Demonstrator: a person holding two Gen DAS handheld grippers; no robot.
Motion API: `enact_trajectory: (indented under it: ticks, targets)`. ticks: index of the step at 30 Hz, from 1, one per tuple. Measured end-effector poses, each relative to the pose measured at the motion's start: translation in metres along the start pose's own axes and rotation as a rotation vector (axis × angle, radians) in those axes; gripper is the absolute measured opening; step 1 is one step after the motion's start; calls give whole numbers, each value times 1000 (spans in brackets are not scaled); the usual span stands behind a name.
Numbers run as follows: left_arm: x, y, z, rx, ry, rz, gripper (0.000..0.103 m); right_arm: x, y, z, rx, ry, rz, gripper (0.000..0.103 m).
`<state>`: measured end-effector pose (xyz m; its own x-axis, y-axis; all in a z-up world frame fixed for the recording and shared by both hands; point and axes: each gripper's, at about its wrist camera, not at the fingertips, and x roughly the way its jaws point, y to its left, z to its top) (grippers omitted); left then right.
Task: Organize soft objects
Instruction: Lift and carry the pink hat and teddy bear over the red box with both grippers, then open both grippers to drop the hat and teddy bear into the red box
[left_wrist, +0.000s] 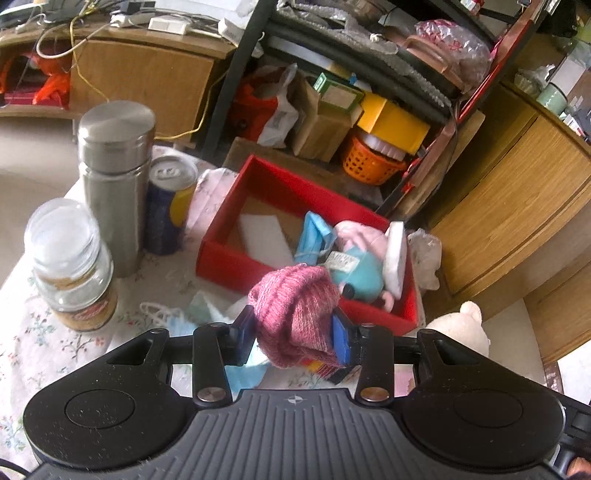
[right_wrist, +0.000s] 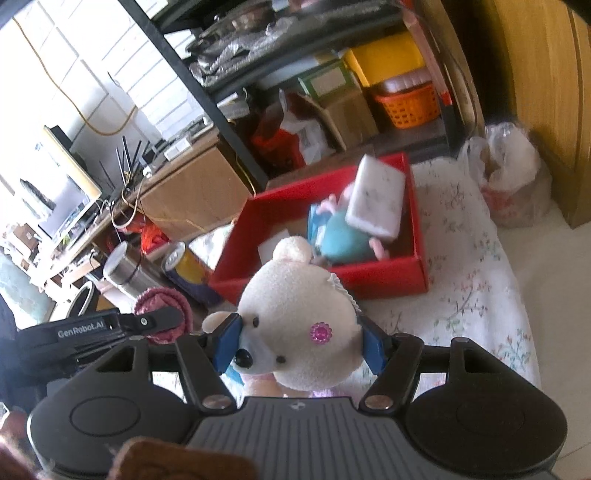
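The left gripper (left_wrist: 293, 334) is clamped on a pink knit hat (left_wrist: 295, 314), its blue pads (left_wrist: 341, 341) pressing the bunched wool from both sides, the hat lifted clear of the cloth. Just ahead of it sits the red box (left_wrist: 229, 258); inside lie a white foam slab (left_wrist: 262, 234), a blue mask (left_wrist: 314, 236), a teal-and-pink plush (left_wrist: 358, 266) and a white sponge (left_wrist: 395, 258) leaning on the box's right wall. Under and to the left of the fingers, more masks (left_wrist: 207, 310) lie on the floral tablecloth (left_wrist: 44, 354). Farther left stand a glass jar (left_wrist: 70, 266), a steel flask (left_wrist: 114, 177) and a can (left_wrist: 170, 206) — all upright, close together. The right gripper (right_wrist: 301, 345) grips a cream bear (right_wrist: 295, 314) by the head, one pad at the snout side, the other behind a pink flower gem (right_wrist: 321, 331). Ahead of it is the same box (right_wrist: 388, 277), the sponge (right_wrist: 376, 195) propped over the plush (right_wrist: 343, 240). To its left the other gripper (right_wrist: 110, 325) shows with the hat (right_wrist: 162, 299), and beyond it the flask (right_wrist: 125, 269) and can (right_wrist: 184, 266). A shelf (right_wrist: 229, 122) of clutter stands behind — an orange basket (right_wrist: 410, 105) on it.
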<state>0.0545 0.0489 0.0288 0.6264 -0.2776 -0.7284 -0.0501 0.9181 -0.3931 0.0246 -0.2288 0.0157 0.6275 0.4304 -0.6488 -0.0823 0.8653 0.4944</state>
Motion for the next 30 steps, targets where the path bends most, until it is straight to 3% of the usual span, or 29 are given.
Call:
enact_trajectory:
  ticks: [8,30]
  targets:
    - [8,-10,18,13,-40,-10,44,6,2,26,-6,-41,-10,38]
    - [63,-10,64,-3,-38,15,44,57,-3,82,11,-64,-56,38]
